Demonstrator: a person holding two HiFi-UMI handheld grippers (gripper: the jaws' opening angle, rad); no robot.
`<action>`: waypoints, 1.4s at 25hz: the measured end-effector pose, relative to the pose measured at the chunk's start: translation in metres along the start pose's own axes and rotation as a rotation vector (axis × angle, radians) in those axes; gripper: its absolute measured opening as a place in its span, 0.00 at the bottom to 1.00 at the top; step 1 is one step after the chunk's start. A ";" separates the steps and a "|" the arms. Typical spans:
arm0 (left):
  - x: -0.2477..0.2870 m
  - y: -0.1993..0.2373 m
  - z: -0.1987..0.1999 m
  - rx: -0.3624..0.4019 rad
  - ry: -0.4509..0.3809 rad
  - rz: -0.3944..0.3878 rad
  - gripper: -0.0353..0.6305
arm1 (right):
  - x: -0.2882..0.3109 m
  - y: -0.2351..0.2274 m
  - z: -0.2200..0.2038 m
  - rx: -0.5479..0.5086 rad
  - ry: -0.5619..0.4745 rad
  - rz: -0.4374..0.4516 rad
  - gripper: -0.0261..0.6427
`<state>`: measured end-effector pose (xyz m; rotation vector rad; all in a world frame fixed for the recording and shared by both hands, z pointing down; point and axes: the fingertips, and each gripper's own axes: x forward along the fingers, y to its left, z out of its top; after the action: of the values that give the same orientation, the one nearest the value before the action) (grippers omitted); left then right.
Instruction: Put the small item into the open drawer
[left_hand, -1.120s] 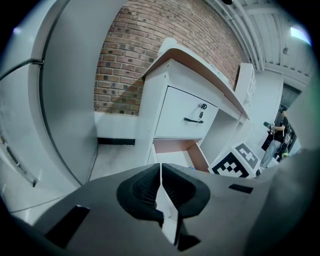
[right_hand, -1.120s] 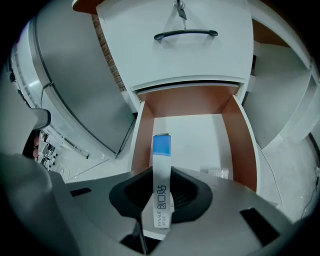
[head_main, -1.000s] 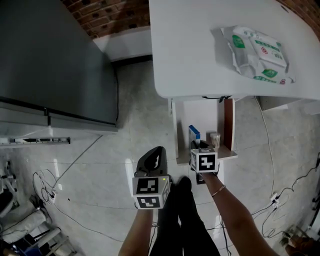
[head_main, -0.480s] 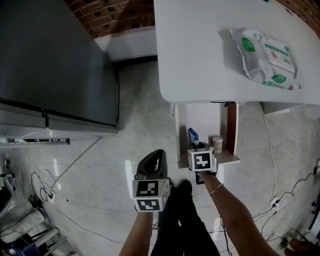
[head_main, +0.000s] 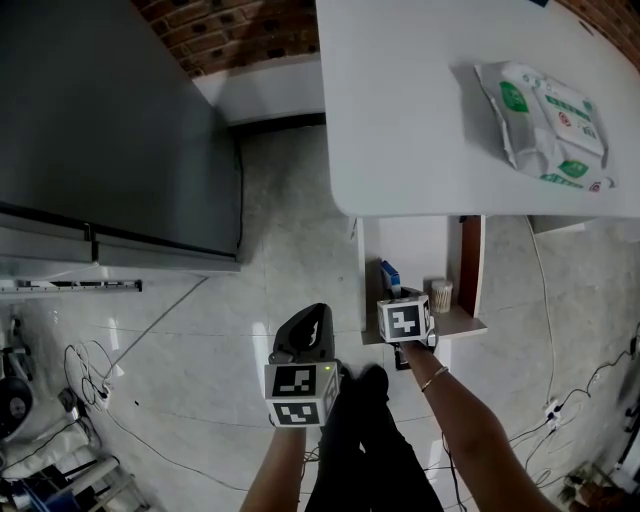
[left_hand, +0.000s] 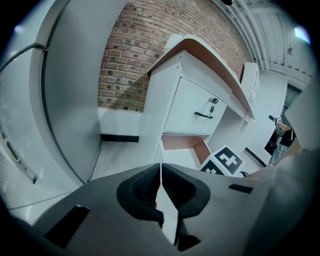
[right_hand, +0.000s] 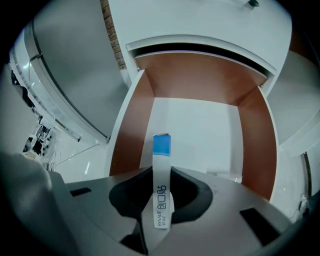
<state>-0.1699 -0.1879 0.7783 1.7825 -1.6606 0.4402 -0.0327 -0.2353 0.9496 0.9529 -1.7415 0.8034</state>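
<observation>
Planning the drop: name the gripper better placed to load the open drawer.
Right. The right gripper is shut on the blue-and-white box, pointing into the open drawer; the left gripper is shut and empty.

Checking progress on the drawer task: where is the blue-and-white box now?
In the right gripper view, the blue-and-white box is clamped in the right tool, above the open drawer, nearer its left wall.
</observation>
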 end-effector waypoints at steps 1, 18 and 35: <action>0.001 0.001 0.001 0.000 -0.001 0.002 0.10 | 0.001 -0.001 0.001 -0.005 0.001 -0.002 0.17; 0.005 0.006 0.000 -0.011 0.024 0.004 0.10 | 0.002 -0.011 0.008 0.079 -0.020 -0.010 0.26; -0.043 -0.032 0.033 0.039 0.012 -0.029 0.10 | -0.146 0.005 0.044 0.133 -0.303 0.090 0.25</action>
<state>-0.1508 -0.1777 0.7186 1.8261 -1.6262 0.4731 -0.0215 -0.2350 0.7975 1.1386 -2.0232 0.8761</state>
